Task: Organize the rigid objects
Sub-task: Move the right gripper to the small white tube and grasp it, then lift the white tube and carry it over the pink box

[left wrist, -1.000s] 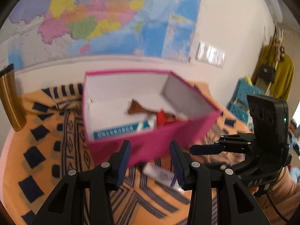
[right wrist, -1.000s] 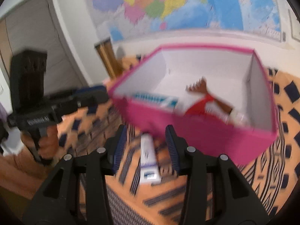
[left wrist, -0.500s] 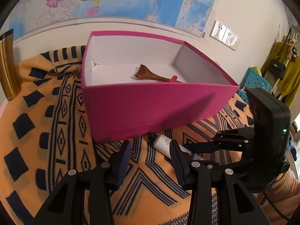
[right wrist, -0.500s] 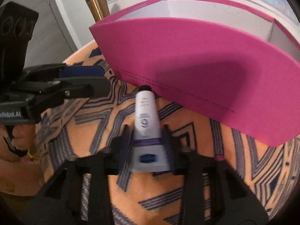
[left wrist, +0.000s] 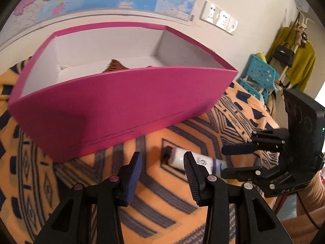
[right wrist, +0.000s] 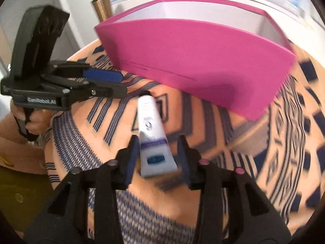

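Note:
A white tube with a dark cap lies on the orange patterned cloth, in front of the pink box. My right gripper straddles the tube's flat end. Its jaws are opening, and a thin gap shows beside the right pad. In the left wrist view the tube lies just beyond my left gripper, which is open and holds nothing. The right gripper reaches in from the right there. The pink box holds a brown comb-like piece; the near wall hides the rest inside.
A gold tumbler stands behind the box on the left. My left gripper, held in a hand, hovers left of the tube. A blue plastic crate and a coat rack stand off to the right. A map covers the wall.
Both grippers came down towards the cloth in front of the box. The right gripper closed in around the tube's flat end, and its fingers now stand wider apart than half a second ago.

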Tool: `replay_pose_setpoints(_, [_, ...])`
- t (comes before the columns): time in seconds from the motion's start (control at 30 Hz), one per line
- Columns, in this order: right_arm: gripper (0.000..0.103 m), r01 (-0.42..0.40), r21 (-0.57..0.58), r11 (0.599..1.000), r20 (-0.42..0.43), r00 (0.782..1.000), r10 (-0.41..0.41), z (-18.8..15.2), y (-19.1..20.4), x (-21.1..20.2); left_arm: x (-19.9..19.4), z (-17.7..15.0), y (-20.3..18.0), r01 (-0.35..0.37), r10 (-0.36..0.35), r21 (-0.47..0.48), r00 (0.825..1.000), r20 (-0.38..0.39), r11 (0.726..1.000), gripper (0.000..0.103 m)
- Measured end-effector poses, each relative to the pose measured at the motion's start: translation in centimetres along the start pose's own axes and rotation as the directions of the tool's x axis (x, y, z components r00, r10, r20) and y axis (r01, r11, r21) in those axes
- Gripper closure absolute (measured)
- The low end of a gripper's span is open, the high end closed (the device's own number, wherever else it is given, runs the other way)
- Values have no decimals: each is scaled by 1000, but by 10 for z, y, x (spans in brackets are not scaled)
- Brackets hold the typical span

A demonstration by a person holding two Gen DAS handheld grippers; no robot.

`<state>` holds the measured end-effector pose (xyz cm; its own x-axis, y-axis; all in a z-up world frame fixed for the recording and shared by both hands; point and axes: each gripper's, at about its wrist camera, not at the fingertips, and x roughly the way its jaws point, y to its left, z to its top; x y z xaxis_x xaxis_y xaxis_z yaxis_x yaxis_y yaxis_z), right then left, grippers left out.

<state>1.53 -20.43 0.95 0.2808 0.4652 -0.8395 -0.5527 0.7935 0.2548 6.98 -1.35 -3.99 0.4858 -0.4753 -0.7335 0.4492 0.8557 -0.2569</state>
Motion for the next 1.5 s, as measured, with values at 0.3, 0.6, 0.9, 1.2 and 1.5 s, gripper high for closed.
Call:
replay_pose_setpoints(0.3, [61, -98, 242, 965, 37, 995, 92, -30, -9, -14, 16, 2, -4, 31, -31, 13, 999, -38, 999, 61])
replay_pose_setpoints(0.6, [61, -125, 281, 951, 78, 991, 107, -16, -6, 6, 16, -1, -19, 27, -24, 54, 998, -55, 998, 62])
replay_pose_setpoints(0.9, [61, -121, 364, 924, 132, 988, 78, -15, -33, 3, 9, -14, -24, 43, -39, 48, 996, -74, 998, 60])
replay_pose_setpoints(1.2, [61, -126, 381, 916, 144, 987, 76, -17, -35, 0, 9, -9, -17, 29, -28, 16, 998, -56, 999, 71])
replay_pose_setpoints(1.5, [60, -123, 390, 913, 145, 987, 71, -16, -34, 0, 11, -8, -25, 1, 0, 18, 998, -61, 1000, 70])
